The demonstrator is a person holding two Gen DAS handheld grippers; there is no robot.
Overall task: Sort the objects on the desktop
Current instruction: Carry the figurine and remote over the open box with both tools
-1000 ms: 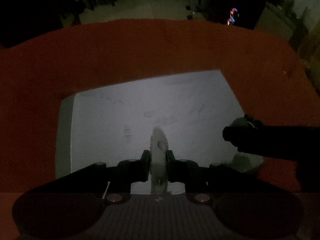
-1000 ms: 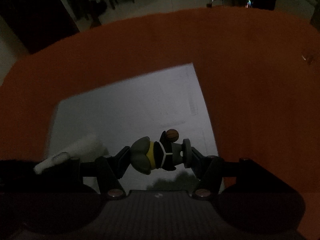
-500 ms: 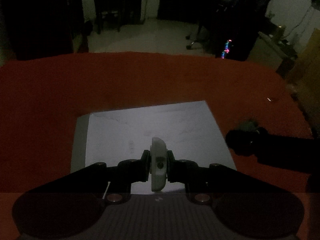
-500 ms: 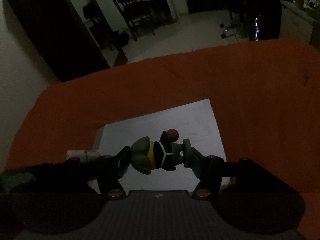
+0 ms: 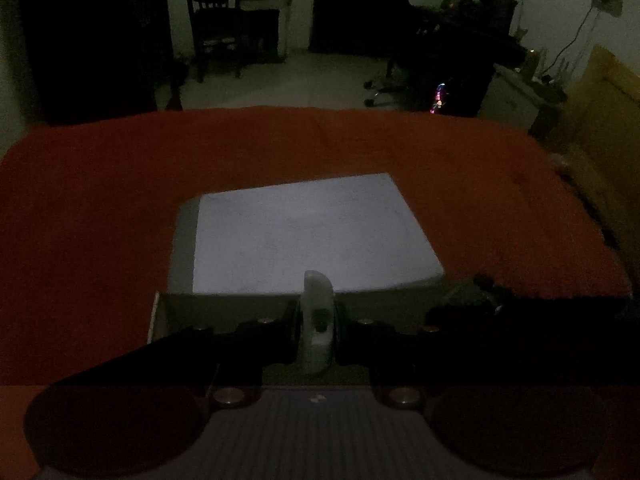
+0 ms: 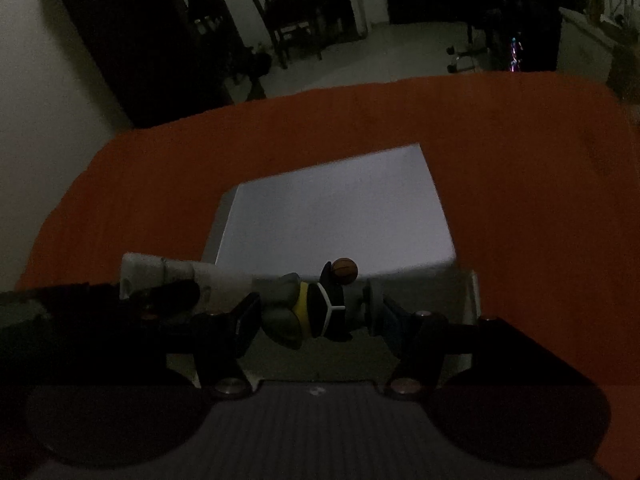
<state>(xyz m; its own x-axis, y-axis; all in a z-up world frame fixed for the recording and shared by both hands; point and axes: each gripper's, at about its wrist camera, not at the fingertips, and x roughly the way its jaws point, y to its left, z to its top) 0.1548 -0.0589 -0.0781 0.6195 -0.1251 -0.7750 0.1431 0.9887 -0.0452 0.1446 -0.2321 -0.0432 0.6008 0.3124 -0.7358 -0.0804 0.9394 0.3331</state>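
Left gripper (image 5: 316, 326) clamps a white piece (image 5: 317, 316); right gripper (image 6: 316, 316) clamps a figurine (image 6: 310, 308). Carry step underway, box (image 6: 336, 216) ahead below. Next, judged: lower and release.

Both grippers have drawn back and up from the white box (image 5: 312, 232) — its near wall now shows, and more of the dim room beyond the counter (image 5: 100, 208).
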